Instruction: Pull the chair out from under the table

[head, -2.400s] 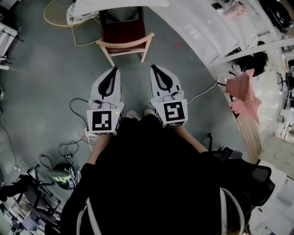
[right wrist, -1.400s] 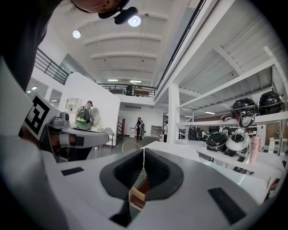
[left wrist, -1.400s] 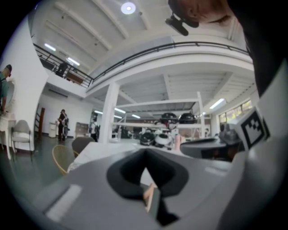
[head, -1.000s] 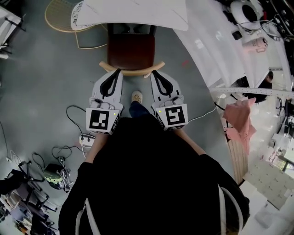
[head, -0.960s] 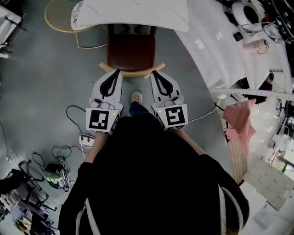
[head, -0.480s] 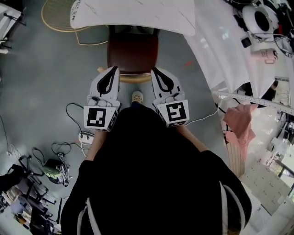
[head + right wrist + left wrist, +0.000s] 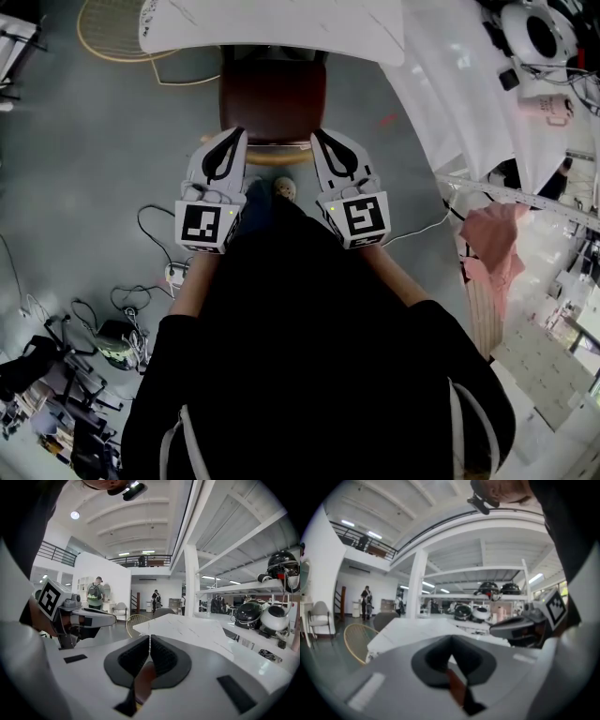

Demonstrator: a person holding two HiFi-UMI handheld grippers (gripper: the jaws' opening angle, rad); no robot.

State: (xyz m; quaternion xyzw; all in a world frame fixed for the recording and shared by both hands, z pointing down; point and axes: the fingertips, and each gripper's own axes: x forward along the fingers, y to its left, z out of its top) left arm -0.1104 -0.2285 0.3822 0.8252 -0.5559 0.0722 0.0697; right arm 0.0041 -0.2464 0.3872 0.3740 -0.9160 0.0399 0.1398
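Observation:
The chair (image 7: pixel 272 98) has a dark red seat and a curved pale wooden back rail (image 7: pixel 272 157). Its front is tucked under the white marble table (image 7: pixel 281 23). My left gripper (image 7: pixel 238 131) and right gripper (image 7: pixel 316 132) lie side by side, with their tips over the two ends of the back rail. Both are shut with nothing between the pads. Whether they touch the rail I cannot tell. In the left gripper view the shut left gripper (image 7: pixel 451 637) shows a strip of the red chair (image 7: pixel 457 686) below it. The right gripper (image 7: pixel 149 636) likewise shows the chair (image 7: pixel 145 679) beneath.
A gold wire chair (image 7: pixel 108 28) stands left of the table. A power strip with cables (image 7: pixel 173 274) lies on the grey floor at my left. A long white bench (image 7: pixel 450 84) runs along the right, with a pink cloth (image 7: pixel 487 253) beyond it. My shoe (image 7: pixel 284 187) is just behind the chair.
I have stepped closer to the chair. Both grippers have moved forward and down until their tips lie over the back rail. Their jaws stay shut.

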